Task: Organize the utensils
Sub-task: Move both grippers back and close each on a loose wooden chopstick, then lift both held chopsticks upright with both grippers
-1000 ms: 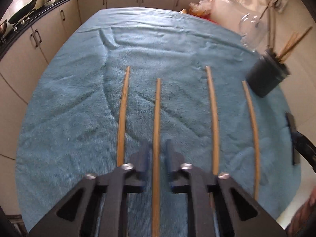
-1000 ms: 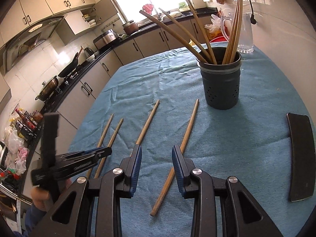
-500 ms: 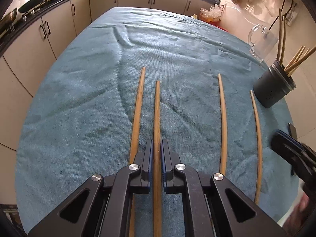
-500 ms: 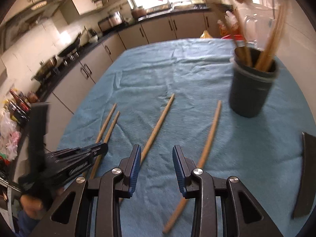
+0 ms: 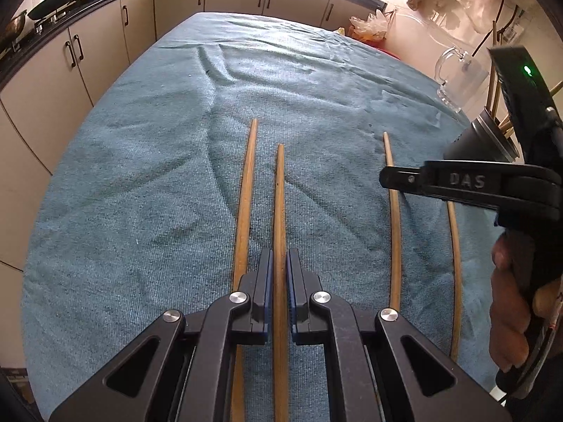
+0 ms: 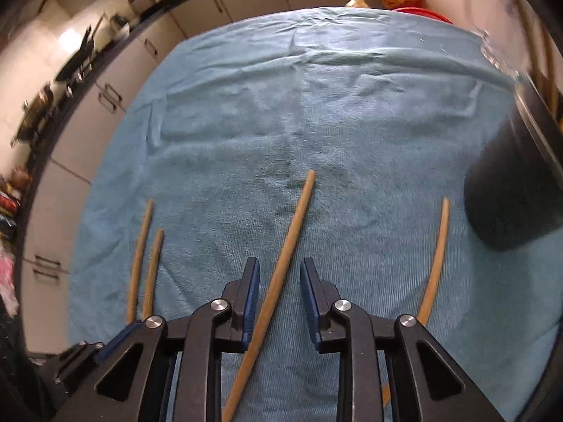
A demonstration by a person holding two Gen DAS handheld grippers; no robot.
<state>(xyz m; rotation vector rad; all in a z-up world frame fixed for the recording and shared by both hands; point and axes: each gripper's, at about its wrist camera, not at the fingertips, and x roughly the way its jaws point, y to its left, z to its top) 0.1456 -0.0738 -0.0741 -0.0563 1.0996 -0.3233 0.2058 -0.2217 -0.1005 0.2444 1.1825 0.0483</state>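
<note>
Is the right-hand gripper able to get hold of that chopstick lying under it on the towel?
Probably yes. The right gripper straddles the chopstick, its jaws closing with the stick between them, pads not yet touching. Nothing lies over it on the blue towel.

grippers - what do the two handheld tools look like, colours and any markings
Both are matte black plastic. The left tool has angular linkage arms with triangular cut-outs, silver round pivot screws and blue pads on its fingers. The right tool matches; seen side-on from the left wrist it bears embossed "DAS" lettering and a green indicator light.
</note>
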